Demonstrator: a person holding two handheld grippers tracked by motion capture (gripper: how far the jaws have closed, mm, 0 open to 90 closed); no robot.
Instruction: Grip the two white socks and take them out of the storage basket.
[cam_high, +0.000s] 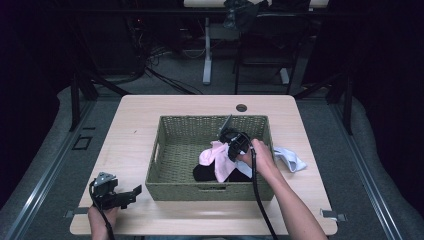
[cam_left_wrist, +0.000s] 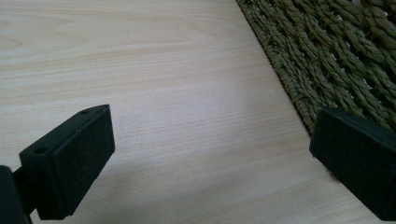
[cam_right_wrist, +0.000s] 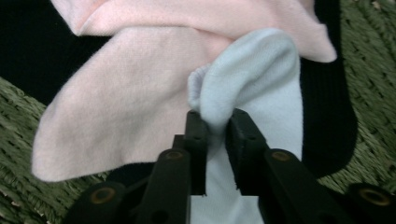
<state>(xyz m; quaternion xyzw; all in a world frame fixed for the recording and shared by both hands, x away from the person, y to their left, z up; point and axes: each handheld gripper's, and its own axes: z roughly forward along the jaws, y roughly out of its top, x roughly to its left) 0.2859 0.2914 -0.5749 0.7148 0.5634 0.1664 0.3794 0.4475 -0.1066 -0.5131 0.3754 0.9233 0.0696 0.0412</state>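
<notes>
A: What is the right gripper (cam_right_wrist: 215, 122) doing inside the basket (cam_high: 167, 150)?

B: It is pinching a fold of the light blue sock (cam_right_wrist: 254, 79). The jaws are standing narrow, squeezed onto the bunched cloth, so the sock is being held rather than just touched.

A: And where is that sock lying?

B: It is sitting in the right half of the basket, on top of a pink sock (cam_right_wrist: 135, 98), which in turn is draped over a black garment (cam_right_wrist: 28, 51). In the high view the right gripper (cam_high: 235, 145) is reaching down over that pile, with the pink sock (cam_high: 214, 156) spreading to its left.

A: Why is it gripping a fold instead of an edge?

B: Probably because the raised fold is offering the jaws something to close around without catching the pink layer underneath. That is a guess from how the cloth is bunching between the pads.

A: Is anything lying outside the basket?

B: A second light blue sock (cam_high: 290, 159) is resting on the table (cam_high: 130, 130), just beside the basket's right wall. It is looking like the match, so the pinched one may be getting lifted out to join it.

A: What about the other hand?

B: The left gripper (cam_high: 116, 194) is waiting on the table near the basket's front left corner. Its jaws are standing wide with nothing between them, likely being kept clear of the right hand's work.
</notes>
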